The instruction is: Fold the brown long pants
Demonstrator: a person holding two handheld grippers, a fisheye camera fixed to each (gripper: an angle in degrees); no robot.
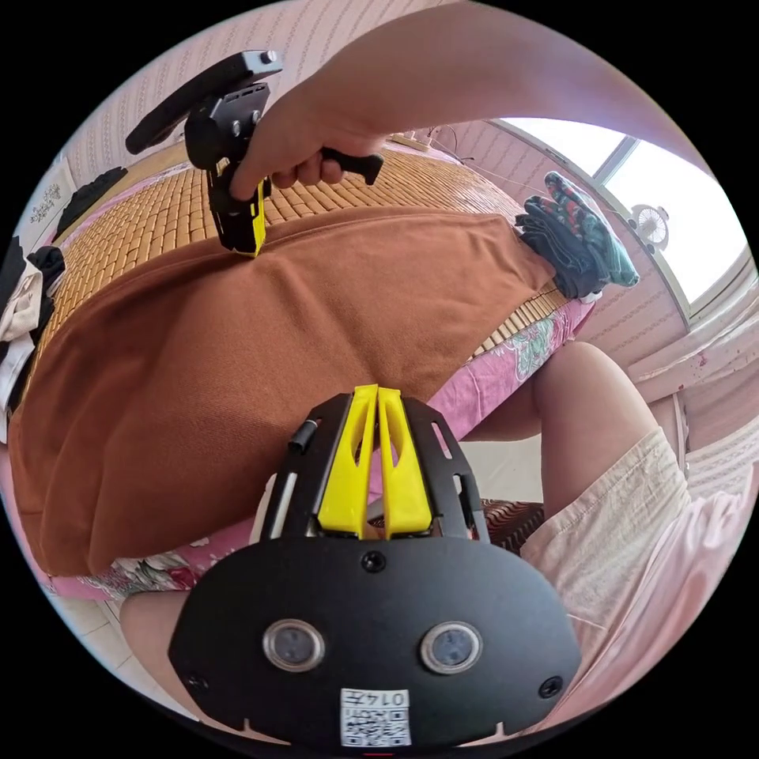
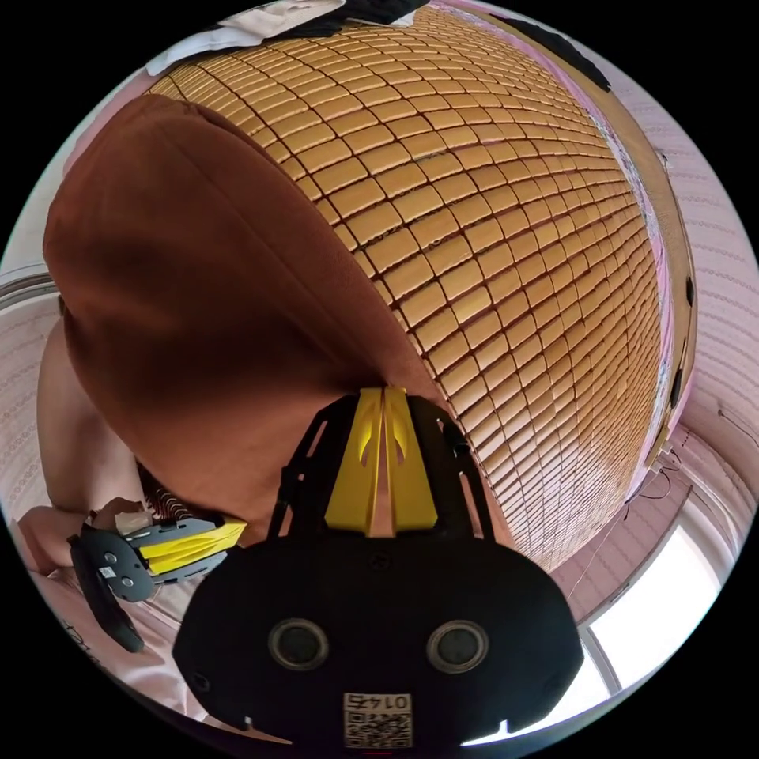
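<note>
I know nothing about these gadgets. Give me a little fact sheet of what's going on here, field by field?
garment: brown pants, spread flat
surface: bamboo mat over a pink floral sheet
left gripper: jaws together at the pants' near edge
right gripper: jaws together at the far edge, held in a hand
nearby: dark folded clothes on the mat's corner

Brown pants (image 1: 237,332): matt woven cloth, fine even weave, smooth w/ soft creases. Mat (image 2: 514,237): small bamboo-like tiles, tan, semi-gloss, dark seams betw. tiles. Sheet (image 1: 506,356) under mat: pink floral cloth, matt. Left gripper (image 1: 378,391): yellow plastic jaws, slight sheen; black matt housing, looks plastic or coated metal, w/ screws. Right gripper (image 2: 383,393): same yellow plastic, black matt body. Folded clothes (image 1: 581,237) at mat edge: dark patterned cloth. Shorts (image 1: 617,522): pale ribbed cloth. Wall (image 2: 727,316): pink striped, matt.
</note>
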